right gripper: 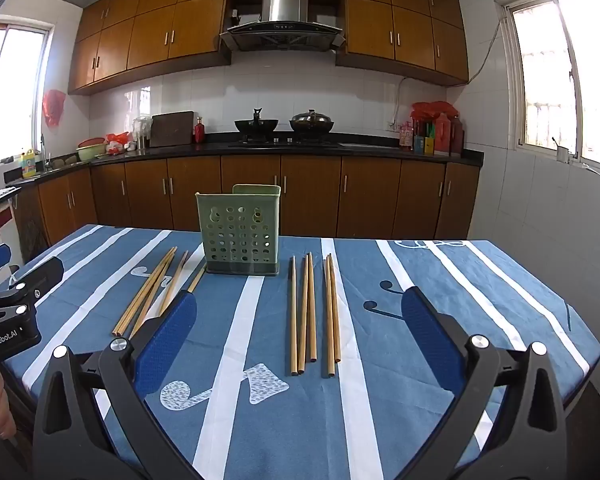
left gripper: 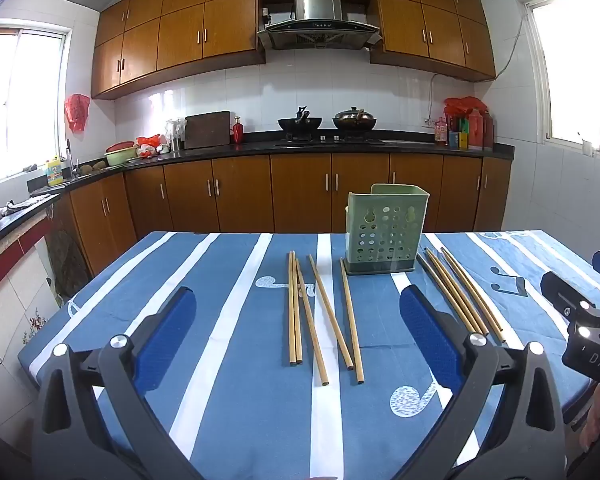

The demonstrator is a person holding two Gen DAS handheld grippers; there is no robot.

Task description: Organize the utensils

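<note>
Matt wooden chopsticks [left gripper: 324,316], perforated green plastic holder [left gripper: 384,232], blue cloth tablecloth [left gripper: 228,400].

you're over a blue cloth table cover [right gripper: 440,300] striped in white, with white and dark music-note shapes. the pale green plastic utensil holder [right gripper: 239,228], dotted with round holes, has a darker grey-green base. the thin wooden chopsticks [right gripper: 312,312] are tan. your gripper fingers [right gripper: 164,344] carry dark blue textured pads on black frames.
</note>
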